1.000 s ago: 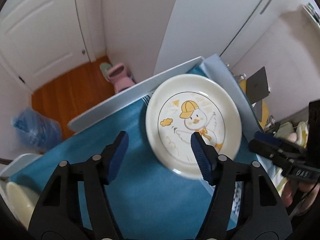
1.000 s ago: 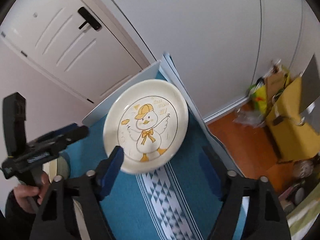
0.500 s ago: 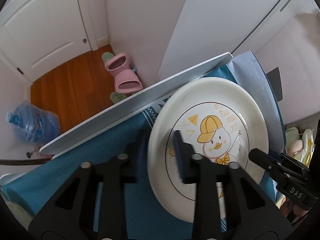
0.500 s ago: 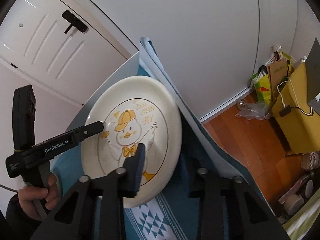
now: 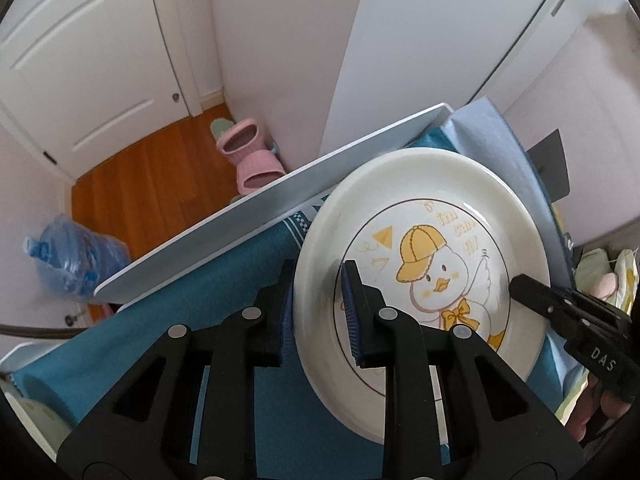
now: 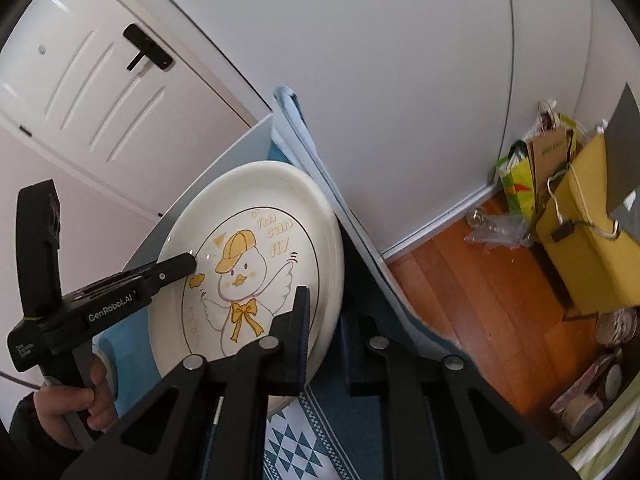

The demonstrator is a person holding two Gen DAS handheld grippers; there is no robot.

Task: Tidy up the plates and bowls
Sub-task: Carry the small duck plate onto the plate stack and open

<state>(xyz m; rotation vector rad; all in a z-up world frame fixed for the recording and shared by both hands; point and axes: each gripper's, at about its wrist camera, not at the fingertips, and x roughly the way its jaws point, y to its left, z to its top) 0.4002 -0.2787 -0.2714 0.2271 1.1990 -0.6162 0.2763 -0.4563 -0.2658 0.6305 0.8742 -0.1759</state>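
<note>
Change: a second ago both grippers stood wide apart short of the plate (image 5: 424,264); now each has closed onto its rim. We compare with the earlier views, where the plate looked smaller and farther off.

Left gripper (image 5: 318,312): its jaws are clamped on the plate's rim at about nine o'clock on the plate in the left wrist view. One blue pad (image 5: 351,312) lies on the printed face; the other sits behind the rim.

Right gripper (image 6: 320,332): its jaws have just been closing and now pinch the rim at about five o'clock on the plate in the right wrist view, one pad (image 6: 302,328) on the face, the other hidden behind the edge.

Plate: cream, printed with a duck in a yellow cap. It sits at the far corner of the worktop (image 5: 224,224), over the blue cloth (image 5: 224,284). Whether it rests on the cloth or is raised off it, we cannot tell.

Meaning for the task: we judge the grasp made on both sides, so the plate is ready to be lifted and carried to wherever plates are gathered. No stack or rack shows here.

Pose: both grippers point steeply down at the plate from opposite sides. A hand (image 6: 74,404) grips the left handle at eight o'clock in the right wrist view.

Risk: we judge the glazed rim slippery, so an uneven lift could let it pivot.
</note>
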